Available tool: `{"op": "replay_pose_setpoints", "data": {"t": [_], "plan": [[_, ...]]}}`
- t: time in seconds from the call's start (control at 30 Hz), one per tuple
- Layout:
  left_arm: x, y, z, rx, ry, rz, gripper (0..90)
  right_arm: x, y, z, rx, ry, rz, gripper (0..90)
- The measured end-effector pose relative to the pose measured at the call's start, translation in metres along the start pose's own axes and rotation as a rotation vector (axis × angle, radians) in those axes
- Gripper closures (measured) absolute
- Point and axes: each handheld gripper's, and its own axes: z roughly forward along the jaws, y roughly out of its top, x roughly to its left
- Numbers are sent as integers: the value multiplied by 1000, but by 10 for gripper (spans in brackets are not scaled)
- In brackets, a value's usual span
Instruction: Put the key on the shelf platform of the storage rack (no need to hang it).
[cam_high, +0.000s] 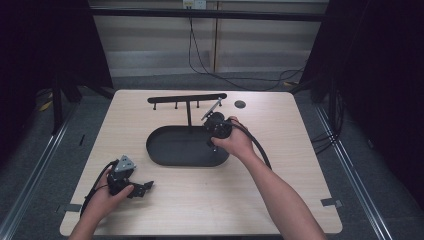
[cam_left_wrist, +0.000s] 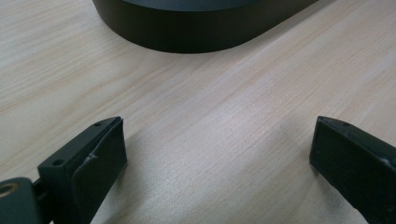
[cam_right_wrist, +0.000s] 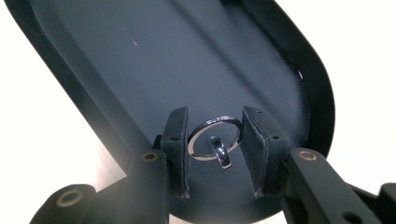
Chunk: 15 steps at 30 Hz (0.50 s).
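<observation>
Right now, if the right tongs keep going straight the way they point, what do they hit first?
Most likely the silver ring, lying on the tray floor between the open right tongs. Whether the tips reach the floor beside it first is unclear.

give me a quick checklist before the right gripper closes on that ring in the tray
1. Ring sits between the right gripper jaws: ok.
2. Jaws apart with a gap on both sides of the ring: ok.
3. Ring lies inside the black tray, away from its wall: ok.
4. Jaws low enough to catch the ring: cannot tell.
5. Left gripper open, holding nothing, over bare table: ok.
6. Stand behind the tray is apart from the right hand: ok.
</observation>
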Motion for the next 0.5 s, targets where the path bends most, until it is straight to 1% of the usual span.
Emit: {"op": "replay_pose_setpoints", "data": {"t": [0.13,0.37,0.5], "plan": [[0,0,0,-2,3,-1,35,-1,-2,4,7,3,-1,635],[0,0,0,0,0,-1,34,-2,-4,5,11,-3,-13,634],[0,0,0,-3,3,-2,34,-5,-5,6,8,2,-7,634]]}}
